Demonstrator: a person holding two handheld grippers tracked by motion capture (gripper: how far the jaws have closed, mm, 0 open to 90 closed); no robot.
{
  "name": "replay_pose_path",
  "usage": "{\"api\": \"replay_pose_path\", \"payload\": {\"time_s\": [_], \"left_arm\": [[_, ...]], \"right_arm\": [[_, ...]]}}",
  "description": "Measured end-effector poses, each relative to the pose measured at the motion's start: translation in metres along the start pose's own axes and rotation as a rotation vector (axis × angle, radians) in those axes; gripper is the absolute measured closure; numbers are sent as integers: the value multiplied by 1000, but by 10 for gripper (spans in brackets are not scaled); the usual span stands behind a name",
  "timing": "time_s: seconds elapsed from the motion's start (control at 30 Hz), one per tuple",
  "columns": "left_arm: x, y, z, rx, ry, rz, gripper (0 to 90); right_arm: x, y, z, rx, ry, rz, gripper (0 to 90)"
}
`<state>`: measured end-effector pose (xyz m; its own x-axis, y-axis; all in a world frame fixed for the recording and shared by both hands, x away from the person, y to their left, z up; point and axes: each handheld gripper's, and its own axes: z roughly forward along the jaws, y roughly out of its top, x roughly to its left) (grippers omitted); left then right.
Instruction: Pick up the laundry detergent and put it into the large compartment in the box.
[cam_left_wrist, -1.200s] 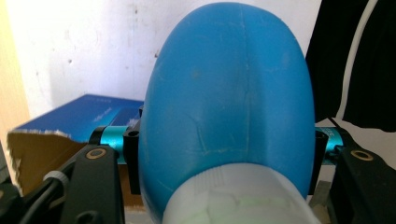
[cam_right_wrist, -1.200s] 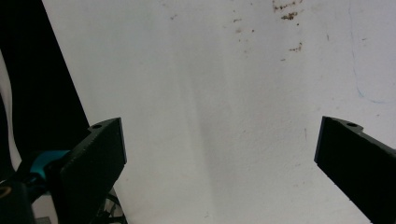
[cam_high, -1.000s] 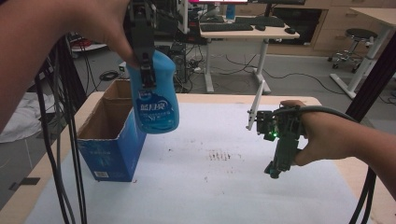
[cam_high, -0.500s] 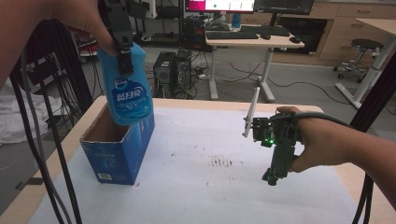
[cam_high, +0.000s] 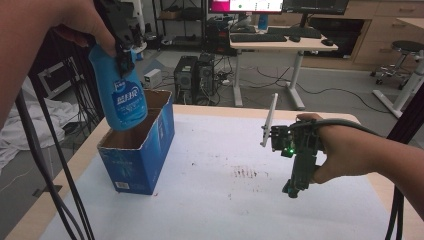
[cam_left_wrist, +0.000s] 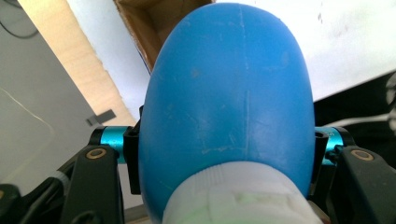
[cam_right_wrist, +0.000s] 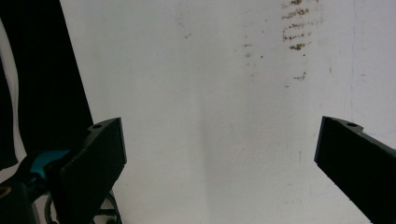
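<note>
A blue plastic bottle (cam_high: 120, 97) with a white label hangs base down over the open top of a blue cardboard box (cam_high: 142, 150) at the table's left. My left gripper (cam_high: 122, 42) is shut on the bottle's upper part. In the left gripper view the bottle (cam_left_wrist: 229, 107) bulges between the two jaws, and the box's brown inside (cam_left_wrist: 154, 18) lies beyond it. My right gripper (cam_high: 295, 187) is held low over the white table cover at the right, pointing down. Its jaws stand wide apart in the right gripper view (cam_right_wrist: 219, 158) with nothing between them.
A white cover (cam_high: 235, 200) with a patch of brown marks (cam_high: 245, 173) lies over the wooden table (cam_high: 90, 145). Black cables (cam_high: 55, 170) hang at the left. Desks, monitors and a stool stand behind the table.
My left gripper has carried the bottle leftward and it now hangs over the box's opening. The camera has moved closer in. My right gripper stays near the same spot.
</note>
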<state>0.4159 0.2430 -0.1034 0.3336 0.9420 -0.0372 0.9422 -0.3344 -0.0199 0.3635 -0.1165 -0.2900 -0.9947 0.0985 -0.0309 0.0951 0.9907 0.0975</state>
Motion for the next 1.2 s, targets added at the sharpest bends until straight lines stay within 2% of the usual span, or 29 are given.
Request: {"api": "replay_pose_path", "payload": {"time_s": [0.13,0.23,0.47,0.73,0.87,1.0,1.1,1.2], "left_arm": [[5,1,7,5,-9,-30,385],[6,4,12,7,1,-12,385],[11,11,30,6,1,-20,386],[17,18,59,21,9,-30,386],[19,22,75,41,17,15,386],[20,23,92,48,4,72,386],[21,24,106,45,-5,144,386],[23,24,118,44,-9,182,386]], "right_arm": [[-1,0,0,-3,0,1,11],[-2,-1,0,-5,1,3,11],[-2,-1,4,-9,6,10,11],[-3,-5,13,-6,15,20,11],[-4,-5,13,-10,14,20,11],[-3,-5,12,-7,15,21,11],[-4,-6,12,-4,14,22,11],[-4,-7,12,-2,16,27,11]]}}
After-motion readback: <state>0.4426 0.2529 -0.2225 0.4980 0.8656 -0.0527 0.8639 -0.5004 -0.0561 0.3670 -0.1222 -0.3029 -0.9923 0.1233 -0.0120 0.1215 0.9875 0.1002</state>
